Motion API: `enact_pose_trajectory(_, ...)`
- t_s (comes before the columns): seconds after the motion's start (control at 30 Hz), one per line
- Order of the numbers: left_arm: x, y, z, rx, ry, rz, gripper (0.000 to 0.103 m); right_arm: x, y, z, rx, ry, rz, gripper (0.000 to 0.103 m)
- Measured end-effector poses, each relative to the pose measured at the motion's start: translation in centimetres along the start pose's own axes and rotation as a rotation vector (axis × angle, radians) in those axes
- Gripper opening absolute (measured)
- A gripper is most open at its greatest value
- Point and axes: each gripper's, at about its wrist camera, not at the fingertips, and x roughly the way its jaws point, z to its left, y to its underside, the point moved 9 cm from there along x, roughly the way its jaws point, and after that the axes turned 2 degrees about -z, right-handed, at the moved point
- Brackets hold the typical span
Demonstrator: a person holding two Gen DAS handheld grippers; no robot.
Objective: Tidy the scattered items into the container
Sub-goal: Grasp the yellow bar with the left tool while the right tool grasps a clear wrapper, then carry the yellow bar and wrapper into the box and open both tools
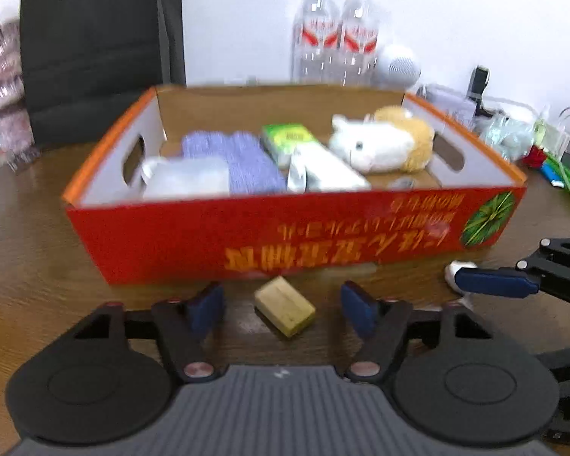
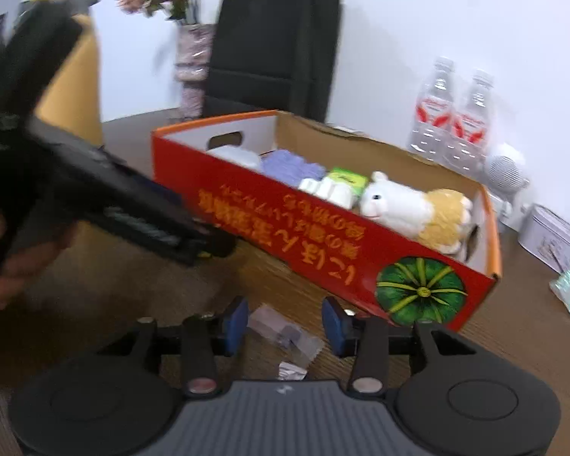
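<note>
A red cardboard box (image 1: 178, 235) stands on the wooden table, holding a white and tan plush (image 1: 380, 144), a green packet (image 1: 290, 138), a purple cloth (image 1: 243, 159) and white items. A tan block (image 1: 285, 306) lies in front of the box, between the blue fingers of my left gripper (image 1: 283, 309); the pads stand clear of it, open. In the right wrist view a clear plastic packet (image 2: 285, 332) lies on the table between the pads of my right gripper (image 2: 285, 325), which do not press on it. The box (image 2: 323, 243) rises just beyond.
Two water bottles (image 1: 334, 38) and a white round speaker (image 1: 397, 64) stand behind the box. A black chair (image 1: 95, 45) and a vase (image 2: 192, 72) are at the back left. Small clutter and a tin (image 2: 551, 239) fill the right side. A hand (image 2: 3, 266) holds the left gripper.
</note>
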Motion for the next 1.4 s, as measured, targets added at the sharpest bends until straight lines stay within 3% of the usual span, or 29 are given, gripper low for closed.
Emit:
enact_pose_trajectory(0.17,-0.7,0.6,1.0,0.021,0.009,-0.030,0.045,0.3,0.5,-1.0,0.148,-0.033,0.005,0.040)
enact_pose_trajectory(0.33,-1.4,0.9,1.4,0.038,0.023,-0.043,0.034,-0.3,0.9,-0.8,0.178,-0.024,0.017,0.043)
enact_pose_trajectory(0.4,-1.4,0.8,1.3,0.037,0.031,-0.048,0.035,-0.4,0.9,-0.6,0.179,-0.024,0.017,0.043)
enact_pose_trajectory(0.43,-1.3,0.8,1.2,0.036,0.035,-0.054,0.043,-0.3,0.9,-0.6,0.180,-0.022,0.015,0.043)
enact_pose_trajectory(0.5,-1.2,0.7,0.9,0.054,0.041,-0.060,0.046,-0.2,0.8,-0.7,0.190,-0.020,0.013,0.042)
enact_pose_trajectory(0.57,-1.2,0.7,0.6,0.061,0.054,-0.059,0.034,-0.1,0.8,-1.0,0.208,-0.004,0.011,0.031)
enact_pose_trajectory(0.6,-1.3,0.7,0.4,0.063,0.059,-0.059,0.021,-0.1,0.8,-1.2,0.220,0.012,0.012,0.027)
enact_pose_trajectory(0.63,-1.3,0.8,0.4,0.068,0.055,-0.063,0.021,-0.1,0.8,-1.5,0.238,0.028,0.015,0.020)
enact_pose_trajectory(0.8,-2.0,0.9,0.2,0.074,0.011,-0.079,0.021,0.1,0.5,-1.4,0.266,0.081,0.033,0.018)
enact_pose_trajectory(0.97,-7.6,0.3,-0.2,0.069,-0.036,-0.194,0.021,-1.5,-0.9,-0.3,0.272,0.107,-0.019,0.015)
enact_pose_trajectory(1.13,-16.6,2.4,1.0,-0.053,-0.141,-0.349,0.021,-8.4,-2.8,2.0,0.240,0.234,-0.189,0.015)
enact_pose_trajectory(1.2,-18.5,4.7,0.9,-0.065,-0.203,-0.355,0.021,-11.2,-2.2,3.5,0.269,0.260,-0.262,0.015)
enact_pose_trajectory(1.3,-20.0,7.4,0.3,-0.095,-0.200,-0.323,0.021,-13.1,-0.2,5.9,0.351,0.249,-0.267,0.015)
enact_pose_trajectory(1.4,-21.3,8.6,-0.2,-0.100,-0.201,-0.344,0.021,-14.3,1.3,7.8,0.378,0.276,-0.273,0.015)
